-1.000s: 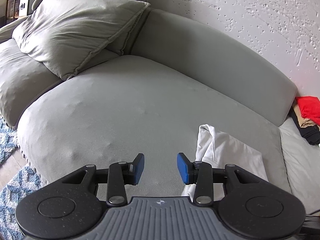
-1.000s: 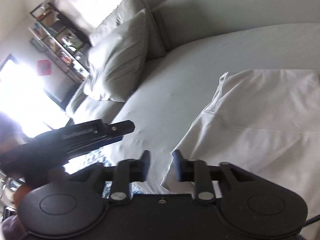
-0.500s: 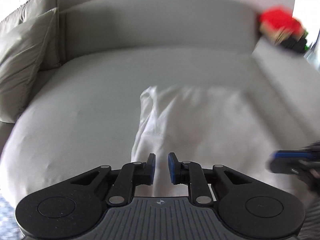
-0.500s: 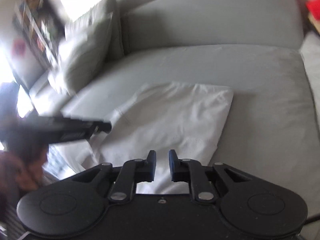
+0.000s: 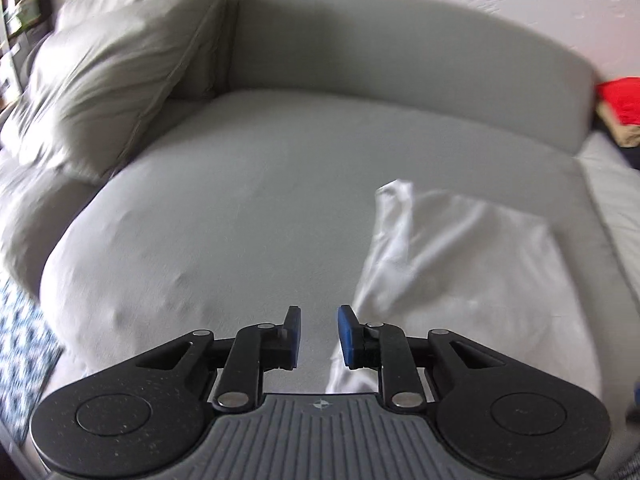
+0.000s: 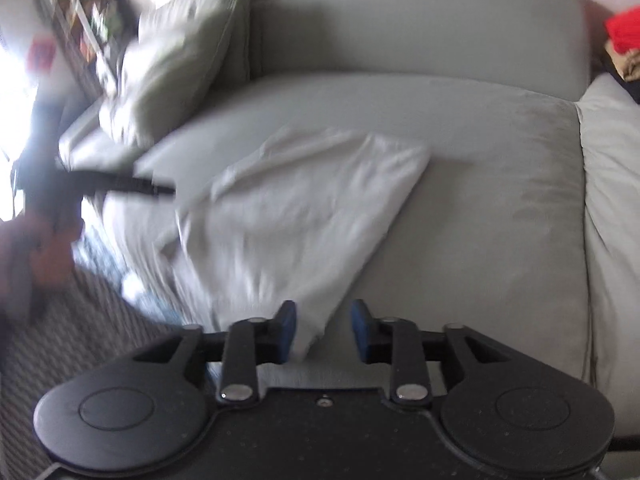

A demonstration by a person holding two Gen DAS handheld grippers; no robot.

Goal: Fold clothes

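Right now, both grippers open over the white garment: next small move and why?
Probably ease the right gripper down and close on the white garment's near corner: it lies between the open jaws, ungrasped. The left gripper is beside the cloth's edge.

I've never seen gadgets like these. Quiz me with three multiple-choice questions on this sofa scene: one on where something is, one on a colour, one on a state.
1. Where does the white garment lie?
A. on the sofa seat
B. on the rug
C. on the pillows

2. What colour tops the clothes pile at the far right?
A. green
B. red
C. yellow

3. How do the right gripper jaws stand?
A. clamped on cloth
B. shut empty
C. open

Answers: A, the cloth spreads over the grey cushion; B, a red item lies uppermost; C, a gap shows between the blue pads.
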